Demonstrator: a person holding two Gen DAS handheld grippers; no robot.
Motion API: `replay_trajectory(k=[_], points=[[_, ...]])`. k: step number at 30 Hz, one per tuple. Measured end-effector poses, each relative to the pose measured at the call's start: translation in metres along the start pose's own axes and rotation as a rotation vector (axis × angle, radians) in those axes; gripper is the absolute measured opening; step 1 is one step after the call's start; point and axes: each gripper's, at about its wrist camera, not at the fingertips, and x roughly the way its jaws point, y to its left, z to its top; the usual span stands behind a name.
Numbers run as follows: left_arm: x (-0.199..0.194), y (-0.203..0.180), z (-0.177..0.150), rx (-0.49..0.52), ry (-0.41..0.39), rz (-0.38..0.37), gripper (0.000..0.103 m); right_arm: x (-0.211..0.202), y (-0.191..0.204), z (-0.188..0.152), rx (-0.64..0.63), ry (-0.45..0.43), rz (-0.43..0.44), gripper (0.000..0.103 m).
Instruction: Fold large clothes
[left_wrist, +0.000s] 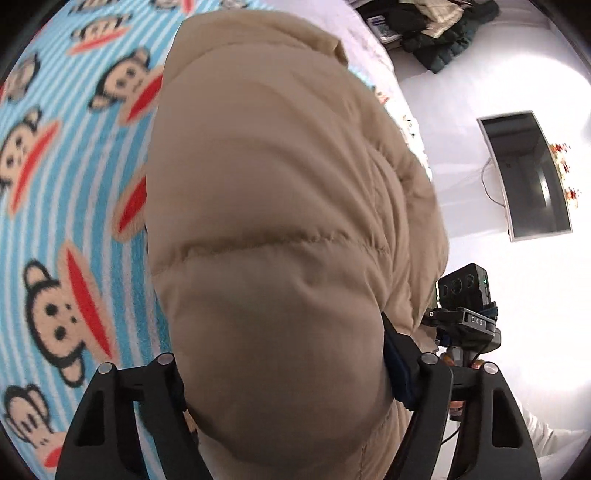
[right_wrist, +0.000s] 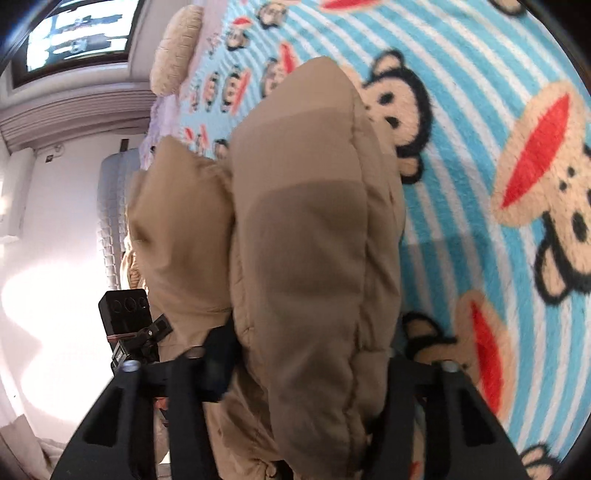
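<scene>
A tan padded jacket (left_wrist: 266, 206) hangs lifted above a blue striped blanket with monkey faces (left_wrist: 55, 177). My left gripper (left_wrist: 284, 373) is shut on a thick puffy fold of the jacket, which bulges out between its fingers. My right gripper (right_wrist: 306, 369) is shut on another thick fold of the same jacket (right_wrist: 306, 236). The jacket hides both sets of fingertips. The right gripper also shows in the left wrist view (left_wrist: 465, 317), beside the jacket. The left gripper's camera block shows in the right wrist view (right_wrist: 127, 314).
The blanket (right_wrist: 480, 147) covers a bed. A dark pile of clothes (left_wrist: 439, 29) lies beyond the bed. A dark screen (left_wrist: 528, 173) hangs on the white wall. A beige pillow (right_wrist: 177, 48) lies at the bed's far end.
</scene>
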Motion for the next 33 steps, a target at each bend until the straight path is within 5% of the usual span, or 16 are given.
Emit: replay_trajectory(k=[6, 10, 17, 23, 27, 31, 33], points=[[-0.052, -0.001, 0.021, 0.074, -0.071, -0.014, 0.078, 0.014, 0.058, -0.01, -0.059, -0.048, 0.046, 0.045], [-0.097, 0.025, 0.043, 0.098, -0.112, 0.003, 0.078, 0.058, 0.107, -0.009, -0.1, -0.068, 0.065, 0.045], [-0.181, 0.121, 0.081, 0.071, -0.18, 0.109, 0.078, 0.178, 0.172, -0.006, -0.153, -0.024, 0.107, 0.045], [-0.197, 0.22, 0.1, 0.0, -0.176, 0.209, 0.084, 0.265, 0.189, -0.005, -0.147, 0.001, 0.041, 0.05], [-0.196, 0.261, 0.098, -0.097, -0.188, 0.188, 0.087, 0.263, 0.192, -0.014, -0.11, -0.016, -0.052, 0.059], [-0.214, 0.244, 0.087, -0.027, -0.223, 0.298, 0.087, 0.209, 0.213, -0.033, -0.177, -0.157, -0.181, 0.059], [-0.239, 0.244, 0.086, 0.018, -0.274, 0.336, 0.086, 0.182, 0.229, -0.039, -0.207, -0.225, -0.157, 0.056]])
